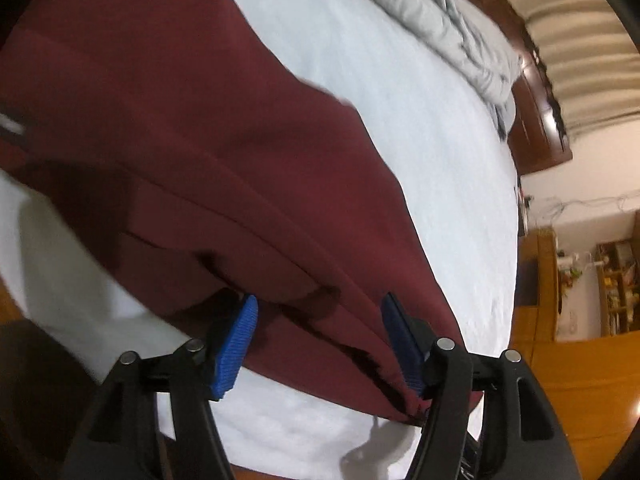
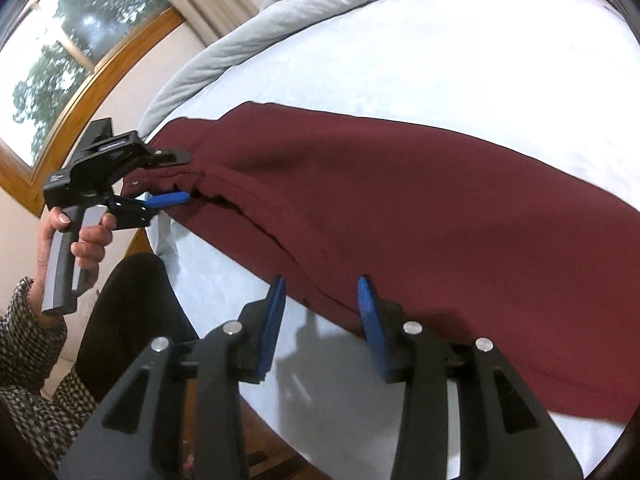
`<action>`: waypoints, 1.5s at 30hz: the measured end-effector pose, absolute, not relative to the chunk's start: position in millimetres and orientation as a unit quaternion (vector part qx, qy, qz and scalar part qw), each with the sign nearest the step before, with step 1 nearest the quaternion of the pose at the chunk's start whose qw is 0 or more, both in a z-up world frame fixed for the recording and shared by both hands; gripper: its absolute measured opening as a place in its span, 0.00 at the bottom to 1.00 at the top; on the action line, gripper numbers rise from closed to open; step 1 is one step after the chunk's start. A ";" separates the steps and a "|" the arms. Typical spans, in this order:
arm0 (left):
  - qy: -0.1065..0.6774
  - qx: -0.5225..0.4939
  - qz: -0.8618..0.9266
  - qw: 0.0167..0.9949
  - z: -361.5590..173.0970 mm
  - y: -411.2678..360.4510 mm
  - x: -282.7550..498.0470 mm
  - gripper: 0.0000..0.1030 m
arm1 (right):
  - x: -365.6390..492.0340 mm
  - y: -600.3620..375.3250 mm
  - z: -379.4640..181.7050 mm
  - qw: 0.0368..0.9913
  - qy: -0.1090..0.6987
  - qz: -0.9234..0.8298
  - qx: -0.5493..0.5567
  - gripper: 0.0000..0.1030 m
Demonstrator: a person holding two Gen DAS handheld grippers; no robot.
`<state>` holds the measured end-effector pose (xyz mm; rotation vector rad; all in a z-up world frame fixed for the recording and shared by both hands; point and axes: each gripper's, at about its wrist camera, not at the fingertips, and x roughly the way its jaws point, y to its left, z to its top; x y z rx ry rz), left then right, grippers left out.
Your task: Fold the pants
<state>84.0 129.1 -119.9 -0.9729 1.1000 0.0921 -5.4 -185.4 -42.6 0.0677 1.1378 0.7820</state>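
Dark red pants [image 1: 192,128] lie stretched across a white bed [image 1: 440,160]. My left gripper [image 1: 320,332] is open, its blue fingers [image 1: 236,344] straddling the layered edge of the pants near the bed's near side. In the right wrist view the pants [image 2: 440,200] run from left to right, and the left gripper [image 2: 176,180] shows at their left end, held by a hand. My right gripper [image 2: 322,312] is open, with the pants' near edge between its blue fingers [image 2: 370,316], not clamped.
A grey duvet [image 1: 452,28] is bunched at the far side of the bed, also in the right wrist view [image 2: 248,40]. A dark wooden headboard [image 1: 536,120] and shelves [image 1: 616,288] stand to the right. A window [image 2: 68,52] and the person's leg [image 2: 128,320] are at left.
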 end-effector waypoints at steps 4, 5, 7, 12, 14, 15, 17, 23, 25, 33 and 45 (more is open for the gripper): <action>0.547 -0.416 0.085 0.722 -123.0 122.4 119.9 0.64 | -7.4 -195.6 -45.0 0.776 0.526 0.345 0.047 0.38; 0.555 -0.414 0.093 0.715 -126.8 121.6 124.0 0.66 | -7.0 -198.1 -46.7 0.776 0.527 0.343 0.051 0.38; 0.577 -0.399 0.104 0.705 -125.6 117.9 133.3 0.66 | -5.5 -201.0 -50.7 0.775 0.530 0.338 0.057 0.38; 0.608 -0.339 0.124 0.707 -123.3 105.0 139.0 0.38 | -4.0 -212.6 -51.3 0.779 0.526 0.332 0.076 0.38; 0.616 -0.322 0.108 0.711 -122.2 101.5 138.3 0.23 | -0.8 -223.0 -49.5 0.783 0.525 0.321 0.087 0.38; 0.621 -0.314 0.101 0.711 -121.6 100.0 136.5 0.21 | 0.0 -230.5 -47.7 0.787 0.523 0.314 0.095 0.38; 0.628 -0.295 0.089 0.715 -118.8 96.0 132.4 0.18 | 2.6 -246.2 -43.4 0.795 0.519 0.298 0.103 0.38; 0.613 -0.227 0.052 0.755 -106.3 79.9 128.7 0.19 | 4.4 -297.9 -42.2 0.806 0.521 0.243 0.144 0.40; 0.595 -0.251 0.043 0.762 -98.3 76.0 126.9 0.29 | 1.2 -313.3 -45.6 0.800 0.528 0.231 0.167 0.40; 0.591 -0.392 0.004 0.704 -112.3 54.7 124.0 0.51 | -14.8 -334.5 -49.3 0.796 0.535 0.205 0.195 0.45; 0.612 -0.339 0.009 0.714 -135.5 30.0 120.8 0.16 | -17.2 -354.7 -48.9 0.809 0.515 0.181 0.217 0.47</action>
